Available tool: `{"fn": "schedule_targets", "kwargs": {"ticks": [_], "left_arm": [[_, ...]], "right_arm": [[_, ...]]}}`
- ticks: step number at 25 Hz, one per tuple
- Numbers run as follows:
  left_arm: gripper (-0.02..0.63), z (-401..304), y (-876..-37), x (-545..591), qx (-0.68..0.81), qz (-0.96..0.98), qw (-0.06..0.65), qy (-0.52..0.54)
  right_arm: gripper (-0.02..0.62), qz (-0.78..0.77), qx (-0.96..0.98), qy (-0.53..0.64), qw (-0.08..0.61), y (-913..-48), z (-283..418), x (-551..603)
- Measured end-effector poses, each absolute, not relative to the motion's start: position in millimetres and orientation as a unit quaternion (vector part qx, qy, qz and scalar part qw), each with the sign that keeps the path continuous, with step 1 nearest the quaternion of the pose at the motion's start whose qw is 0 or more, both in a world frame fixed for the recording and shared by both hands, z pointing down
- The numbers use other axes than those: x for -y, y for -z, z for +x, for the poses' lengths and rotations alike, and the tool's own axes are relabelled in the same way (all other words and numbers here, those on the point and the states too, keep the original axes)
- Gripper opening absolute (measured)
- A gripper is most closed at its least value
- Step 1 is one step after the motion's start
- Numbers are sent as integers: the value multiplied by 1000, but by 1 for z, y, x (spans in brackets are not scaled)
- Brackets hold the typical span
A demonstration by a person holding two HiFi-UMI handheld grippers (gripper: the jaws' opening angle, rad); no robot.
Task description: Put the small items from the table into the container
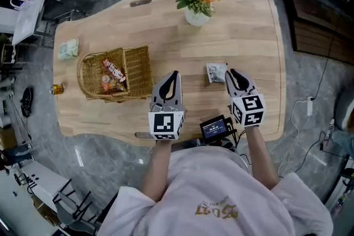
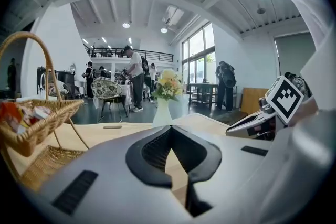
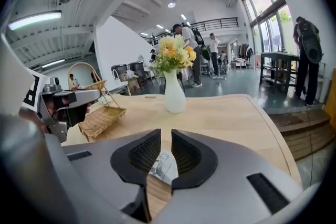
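Note:
A wicker basket (image 1: 138, 72) with a few snack packets (image 1: 112, 75) inside stands on the table's left half; it also shows in the left gripper view (image 2: 37, 118) and the right gripper view (image 3: 102, 115). A small silver-white packet (image 1: 216, 72) lies flat on the wood just left of my right gripper (image 1: 230, 73). In the right gripper view that gripper (image 3: 165, 132) stands open by a narrow gap, and the packet (image 3: 164, 165) shows through the gap without being pressed. My left gripper (image 1: 174, 74) hovers right of the basket, its jaws (image 2: 171, 128) shut and empty. A green-white packet (image 1: 68, 48) lies at the table's left end.
A white vase of flowers (image 1: 198, 14) stands at the far middle of the table (image 1: 249, 36). A small dark device with a lit screen (image 1: 214, 127) sits at the near edge. A can (image 1: 57, 88) rests by the left edge, and a dark flat item (image 1: 140, 2) by the far edge.

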State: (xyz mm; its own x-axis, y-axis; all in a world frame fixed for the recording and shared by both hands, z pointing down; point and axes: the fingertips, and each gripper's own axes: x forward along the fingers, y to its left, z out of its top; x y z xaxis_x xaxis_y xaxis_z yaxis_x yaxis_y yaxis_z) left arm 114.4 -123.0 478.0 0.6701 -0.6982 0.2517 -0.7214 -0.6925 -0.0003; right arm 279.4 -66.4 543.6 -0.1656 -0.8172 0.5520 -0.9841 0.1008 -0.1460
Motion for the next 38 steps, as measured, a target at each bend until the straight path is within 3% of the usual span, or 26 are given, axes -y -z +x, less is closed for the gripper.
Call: {"fn": "schedule_targets", "kwargs": {"ticks": [15, 26, 38], "left_arm": [[5, 129, -556, 121, 375, 908, 103, -153], [5, 117, -579, 117, 375, 903, 125, -170], [5, 108, -574, 121, 375, 903, 126, -165]], "right_arm": [[140, 570, 723, -308, 239, -641, 262, 61], [144, 545, 716, -279, 336, -673, 256, 62], [38, 542, 715, -320, 305, -677, 257, 62]]}}
